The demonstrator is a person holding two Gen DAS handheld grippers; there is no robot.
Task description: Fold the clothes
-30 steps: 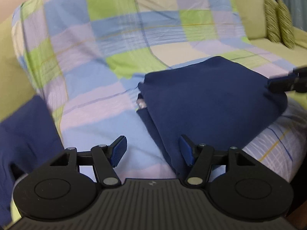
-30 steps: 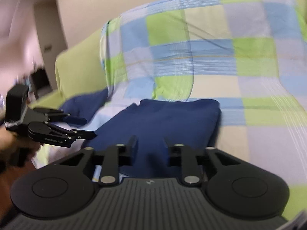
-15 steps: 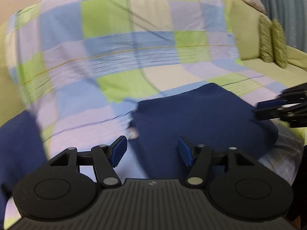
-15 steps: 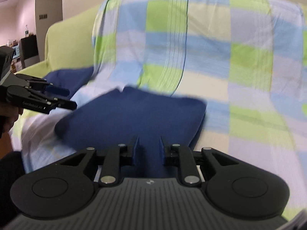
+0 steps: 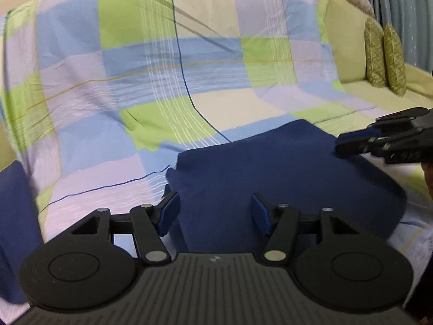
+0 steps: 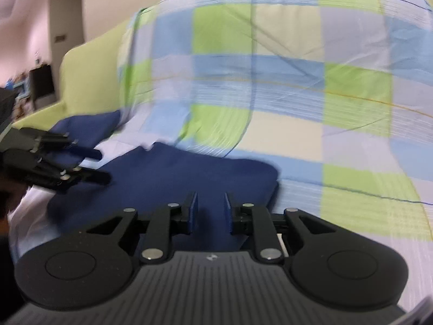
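Your left gripper (image 5: 213, 212) gapes wide over the soft, squarish folded navy shirt (image 5: 284, 176) on the checked sheet (image 5: 162, 67); right gripper (image 6: 209, 211) is narrowly open, holding nothing.

- The left tongs (image 5: 213, 212) stand wide apart, the two blue pads (image 5: 168, 213) facing each other across a broad gap with nothing between them.
- Seen from the right wrist camera, the left tongs (image 6: 100, 166) reach in from the left edge, level and pointing right, one fingertip above the other with a clear gap between them.
- The right tongs (image 6: 210, 211) are partly closed: the blue pads (image 6: 192, 211) stand parallel with a narrow gap, not touching.
- From the left wrist camera, the right tongs (image 5: 341, 145) come in from the right edge, level and pointing left, fingers close together.
- A little of the person's hand (image 6: 6, 189) shows behind the left tongs, too dark to make out.
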